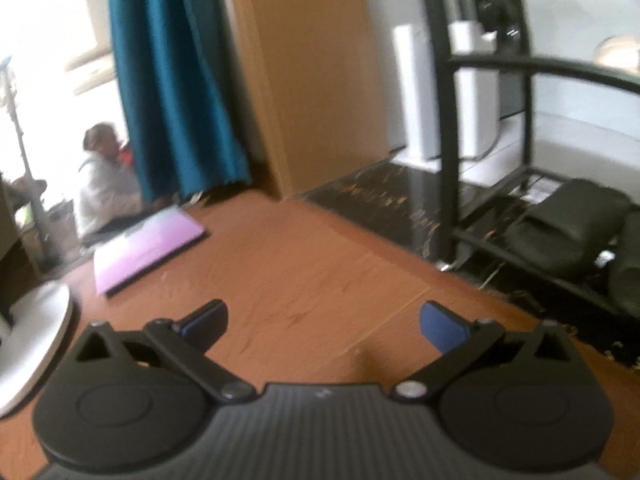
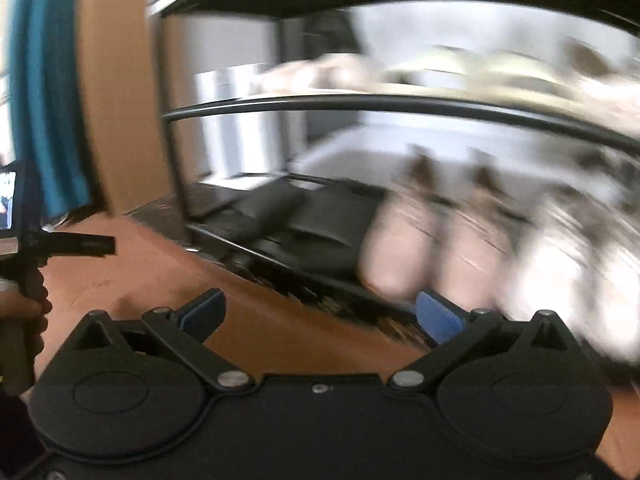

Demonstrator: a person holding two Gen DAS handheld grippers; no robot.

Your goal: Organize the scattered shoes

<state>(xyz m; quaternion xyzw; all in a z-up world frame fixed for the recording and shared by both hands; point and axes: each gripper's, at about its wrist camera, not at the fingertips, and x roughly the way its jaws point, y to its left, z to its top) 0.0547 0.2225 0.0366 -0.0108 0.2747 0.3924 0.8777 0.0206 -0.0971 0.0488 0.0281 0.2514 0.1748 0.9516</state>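
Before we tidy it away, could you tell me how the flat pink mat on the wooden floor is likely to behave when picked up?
The flat pink mat looks thin, so probably light and floppy, sagging from one edge. Lying flush on the wooden floor, it may slide rather than lift.

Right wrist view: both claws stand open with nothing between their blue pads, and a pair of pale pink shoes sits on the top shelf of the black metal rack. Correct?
Not quite. In the right wrist view the pale pink shoes sit on the bottom shelf of the black metal rack. Both claws, left and right, are open and empty.
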